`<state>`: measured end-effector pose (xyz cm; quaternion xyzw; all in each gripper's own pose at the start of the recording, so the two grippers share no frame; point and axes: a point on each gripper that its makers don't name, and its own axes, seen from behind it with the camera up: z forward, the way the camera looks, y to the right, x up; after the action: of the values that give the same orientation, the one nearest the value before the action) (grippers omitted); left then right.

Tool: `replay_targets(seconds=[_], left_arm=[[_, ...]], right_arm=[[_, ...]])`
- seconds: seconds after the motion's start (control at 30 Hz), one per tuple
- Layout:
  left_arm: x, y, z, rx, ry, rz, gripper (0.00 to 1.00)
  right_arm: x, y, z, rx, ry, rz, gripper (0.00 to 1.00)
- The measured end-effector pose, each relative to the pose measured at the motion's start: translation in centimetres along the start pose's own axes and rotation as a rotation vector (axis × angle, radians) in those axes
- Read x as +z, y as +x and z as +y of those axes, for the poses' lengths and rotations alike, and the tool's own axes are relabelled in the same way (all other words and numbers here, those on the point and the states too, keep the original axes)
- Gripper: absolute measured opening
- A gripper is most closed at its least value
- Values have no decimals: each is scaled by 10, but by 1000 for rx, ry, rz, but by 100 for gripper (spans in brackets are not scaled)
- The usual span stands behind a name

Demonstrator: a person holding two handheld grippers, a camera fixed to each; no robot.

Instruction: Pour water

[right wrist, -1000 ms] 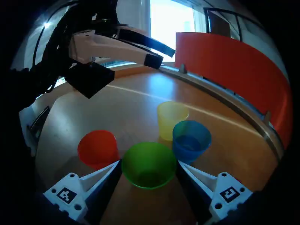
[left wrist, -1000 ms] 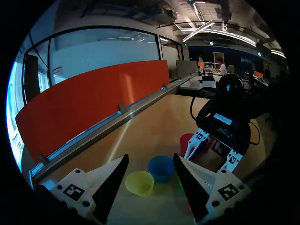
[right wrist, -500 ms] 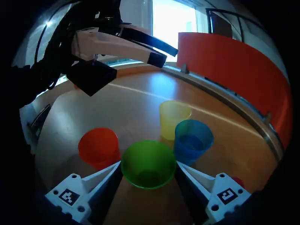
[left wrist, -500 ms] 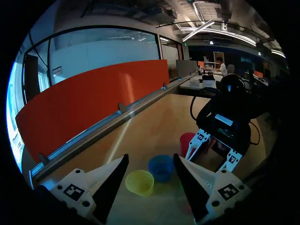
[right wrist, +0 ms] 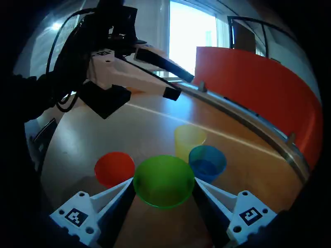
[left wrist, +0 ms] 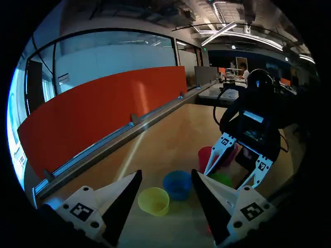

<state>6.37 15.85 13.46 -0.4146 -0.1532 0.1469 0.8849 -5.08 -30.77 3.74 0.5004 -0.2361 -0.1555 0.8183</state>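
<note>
— Four cups on the bench. Your right gripper has its jaws pressed on both sides of the green cup.
— And the left one?
— Your left gripper hangs with jaws spread wide, gripping nothing. In the right gripper view, the blue cup sits just right of the green cup, the yellow cup beyond it, the red cup just left.

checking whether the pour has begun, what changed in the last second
The right gripper, shut on the green cup, rose with it: the red cup, yellow cup and blue cup now look smaller below. The left gripper stayed open above the table; those three cups stayed put.
</note>
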Motion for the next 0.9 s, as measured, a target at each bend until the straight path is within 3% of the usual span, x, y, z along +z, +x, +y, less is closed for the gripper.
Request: replay_targets(seconds=[0.9], left_arm=[[0, 8, 7, 5, 4, 4, 88]], right_arm=[[-79, 52, 10, -21, -65, 153, 92]])
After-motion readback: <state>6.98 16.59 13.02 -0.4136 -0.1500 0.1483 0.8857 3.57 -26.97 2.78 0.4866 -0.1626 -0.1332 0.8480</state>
